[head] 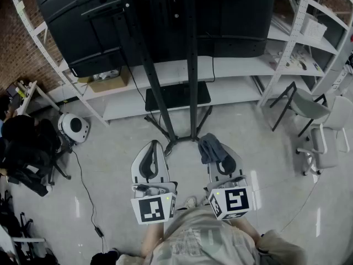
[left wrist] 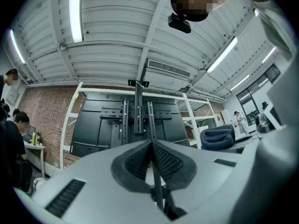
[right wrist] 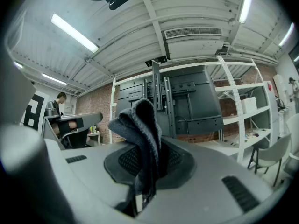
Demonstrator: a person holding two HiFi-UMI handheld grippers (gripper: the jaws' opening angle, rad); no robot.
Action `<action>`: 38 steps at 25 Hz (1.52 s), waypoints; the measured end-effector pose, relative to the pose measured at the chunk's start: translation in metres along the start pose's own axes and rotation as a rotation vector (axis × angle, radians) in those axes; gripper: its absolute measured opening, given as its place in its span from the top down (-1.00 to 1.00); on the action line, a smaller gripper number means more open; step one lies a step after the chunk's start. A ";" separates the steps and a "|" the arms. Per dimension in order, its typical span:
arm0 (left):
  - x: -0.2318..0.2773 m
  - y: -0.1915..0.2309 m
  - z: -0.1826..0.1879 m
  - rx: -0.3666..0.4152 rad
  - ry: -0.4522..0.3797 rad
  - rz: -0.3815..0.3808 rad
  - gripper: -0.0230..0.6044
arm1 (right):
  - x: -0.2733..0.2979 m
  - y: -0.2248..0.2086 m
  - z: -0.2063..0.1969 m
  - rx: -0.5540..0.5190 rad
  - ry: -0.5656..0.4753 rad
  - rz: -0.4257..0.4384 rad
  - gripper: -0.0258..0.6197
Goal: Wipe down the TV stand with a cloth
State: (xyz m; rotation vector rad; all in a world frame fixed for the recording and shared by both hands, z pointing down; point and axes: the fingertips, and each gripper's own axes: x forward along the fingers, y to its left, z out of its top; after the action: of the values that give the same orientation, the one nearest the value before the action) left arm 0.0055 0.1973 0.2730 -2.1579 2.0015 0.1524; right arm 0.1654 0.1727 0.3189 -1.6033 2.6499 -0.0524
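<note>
The black TV stand (head: pixel 187 65) rises in front of me, its two uprights carrying the back of a large black screen (head: pixel 154 15) and a black shelf (head: pixel 177 95) low down. My right gripper (head: pixel 218 156) is shut on a dark blue-grey cloth (head: pixel 211 147), which bunches up above the jaws in the right gripper view (right wrist: pixel 140 125). My left gripper (head: pixel 150 158) is shut with nothing in it; its jaws meet in the left gripper view (left wrist: pixel 150 146). Both grippers hover short of the stand's base (head: pixel 171 143), not touching it.
White shelving (head: pixel 298 32) runs behind and to the right of the stand. Two grey chairs (head: pixel 320 131) stand at the right. A round white device (head: pixel 74 127) and a black cable (head: pixel 85 186) lie on the floor at the left, beside seated people (head: pixel 19 142).
</note>
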 end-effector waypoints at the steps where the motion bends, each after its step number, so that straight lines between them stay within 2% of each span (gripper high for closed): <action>1: 0.001 0.001 0.000 -0.001 0.000 -0.002 0.88 | 0.001 0.000 0.001 -0.002 0.000 -0.002 0.74; 14: 0.012 0.006 -0.007 -0.029 0.011 -0.040 0.88 | 0.006 -0.006 -0.003 0.023 0.006 -0.053 0.74; 24: 0.017 0.063 -0.030 -0.069 0.034 -0.019 0.88 | 0.030 0.017 -0.017 -0.001 0.046 -0.079 0.74; 30: 0.031 0.079 -0.053 -0.105 0.072 0.012 0.88 | 0.041 0.000 -0.016 -0.015 0.055 -0.115 0.74; 34: 0.051 0.081 -0.058 -0.075 0.067 0.029 0.88 | 0.073 -0.008 -0.014 -0.011 0.019 -0.073 0.74; 38: 0.102 0.086 -0.053 0.042 0.032 0.048 0.88 | 0.132 -0.026 -0.006 -0.007 -0.050 -0.030 0.74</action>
State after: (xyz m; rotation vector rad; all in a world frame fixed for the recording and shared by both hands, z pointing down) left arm -0.0750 0.0808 0.2977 -2.1011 2.0560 0.0819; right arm 0.1264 0.0438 0.3236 -1.6242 2.5926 -0.0044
